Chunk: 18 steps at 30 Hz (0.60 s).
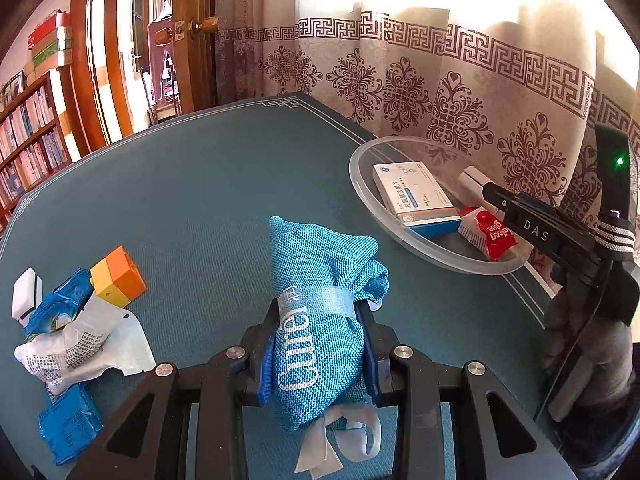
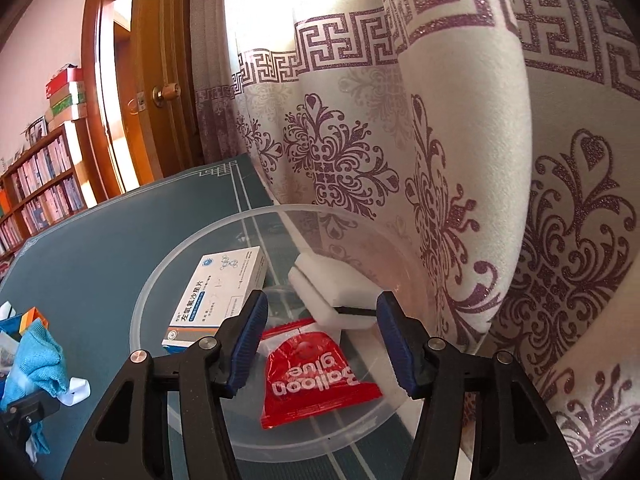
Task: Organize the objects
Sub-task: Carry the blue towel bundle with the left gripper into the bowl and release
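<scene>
Risk: the blue pouch (image 1: 320, 320) is soft and long; it may sag or slip from the left hand-held gripper (image 1: 320, 344), clamped at its ribboned waist just above the tabletop (image 1: 180, 200). It could also clip the clear bowl (image 2: 192, 256) rim. Right hand-held gripper (image 2: 322, 344) gapes wide, empty, angled down over the red glue packet (image 2: 316, 380) inside.
</scene>
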Each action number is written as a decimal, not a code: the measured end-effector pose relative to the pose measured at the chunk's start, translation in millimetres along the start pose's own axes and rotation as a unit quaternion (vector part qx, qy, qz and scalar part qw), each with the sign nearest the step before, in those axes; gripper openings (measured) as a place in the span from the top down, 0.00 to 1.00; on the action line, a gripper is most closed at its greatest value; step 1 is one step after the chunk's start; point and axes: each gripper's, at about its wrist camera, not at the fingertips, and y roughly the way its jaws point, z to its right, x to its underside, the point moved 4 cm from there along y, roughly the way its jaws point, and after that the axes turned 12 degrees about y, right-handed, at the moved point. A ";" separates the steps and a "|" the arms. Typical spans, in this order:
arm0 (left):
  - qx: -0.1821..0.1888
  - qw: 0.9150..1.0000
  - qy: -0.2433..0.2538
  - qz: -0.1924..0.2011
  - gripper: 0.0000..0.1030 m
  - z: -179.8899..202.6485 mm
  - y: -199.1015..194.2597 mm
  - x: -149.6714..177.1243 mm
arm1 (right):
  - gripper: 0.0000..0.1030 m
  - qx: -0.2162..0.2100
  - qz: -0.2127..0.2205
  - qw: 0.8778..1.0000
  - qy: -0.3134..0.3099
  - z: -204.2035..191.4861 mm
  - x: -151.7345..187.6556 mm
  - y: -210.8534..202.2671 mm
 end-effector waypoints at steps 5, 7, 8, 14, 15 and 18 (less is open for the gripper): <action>0.003 1.000 0.012 0.008 0.65 8.0 2.2 -13.9 | 0.43 -0.004 0.013 1.000 0.003 0.1 6.6 -11.1; 0.004 1.000 0.015 0.013 0.65 10.4 2.7 -21.5 | 0.43 -0.004 0.022 1.000 0.003 0.3 7.8 -16.0; 0.005 1.000 0.015 0.016 0.65 11.1 3.1 -25.7 | 0.43 -0.006 0.025 1.000 0.004 0.6 8.4 -18.2; 0.009 0.999 0.021 0.027 0.65 15.9 11.8 -50.3 | 0.43 -0.012 0.030 0.999 0.007 0.3 8.7 -23.2; 0.009 0.999 0.023 0.028 0.65 16.8 13.8 -54.2 | 0.43 -0.012 0.031 0.999 0.008 0.5 9.0 -23.6; 0.013 0.999 0.025 0.027 0.65 19.8 21.1 -66.5 | 0.43 -0.013 0.029 0.999 0.013 3.2 8.1 -23.6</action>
